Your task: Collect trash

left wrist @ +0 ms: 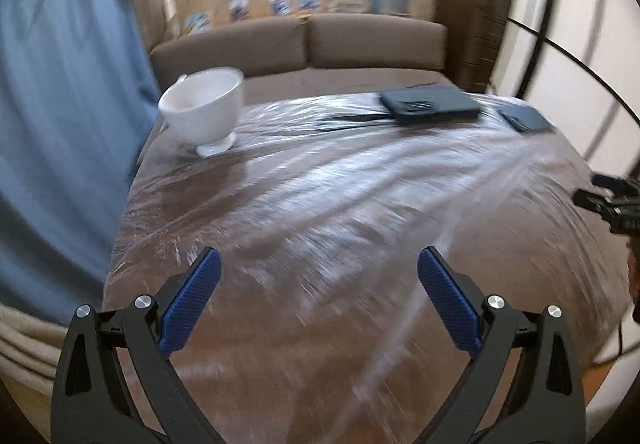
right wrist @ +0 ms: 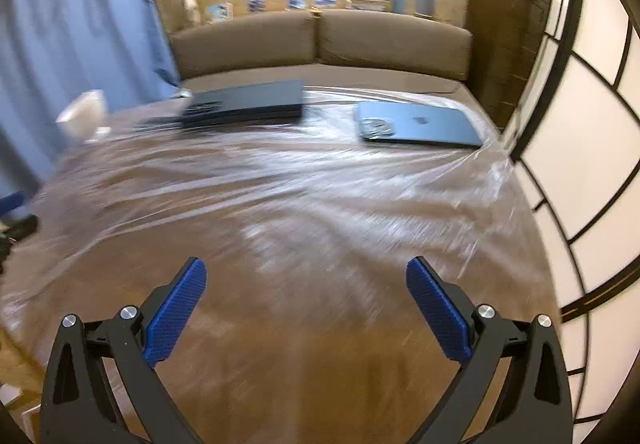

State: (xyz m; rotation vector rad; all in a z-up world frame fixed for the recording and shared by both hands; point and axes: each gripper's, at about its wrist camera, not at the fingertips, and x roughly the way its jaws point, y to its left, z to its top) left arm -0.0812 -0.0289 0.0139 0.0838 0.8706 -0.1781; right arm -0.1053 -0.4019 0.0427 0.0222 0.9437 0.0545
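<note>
No obvious trash in either view. No wrappers, scraps or bin; can't tell what the target is. Only candidate is the clear plastic sheet [left wrist: 360,180] stretched over the brown table [left wrist: 280,384], filling the centre of both frames. Looks more like a protective cover than litter, but that's a guess.

Left gripper [left wrist: 319,272], bottom centre of its frame: tongs spread wide, nothing between the blue pads [left wrist: 192,300]. Right gripper [right wrist: 306,280], same position in its own view: also wide apart and empty. Both are tilted down over the near table edge, touching nothing. Heavy motion blur on the table surface in both views.

White bowl [left wrist: 206,104] sits upper left in the left view, on the film near the table's left edge, next to the blue curtain [left wrist: 60,124]. It reads tilted, probably fisheye and blur. Looks empty, so it could be the drop container; judgement only.

Dark flat case [left wrist: 430,106] lies at the far edge, with the brown sofa [left wrist: 300,44] behind.

View differences:
- Right view shows the closed laptop [right wrist: 420,124] clearly at upper right, with something small and shiny on its lid; the left view only catches a sliver of it.
- Left view shows the bowl sharply; in the right view it's a blur at far left.
- Each view catches the other gripper at its side edge.
</note>
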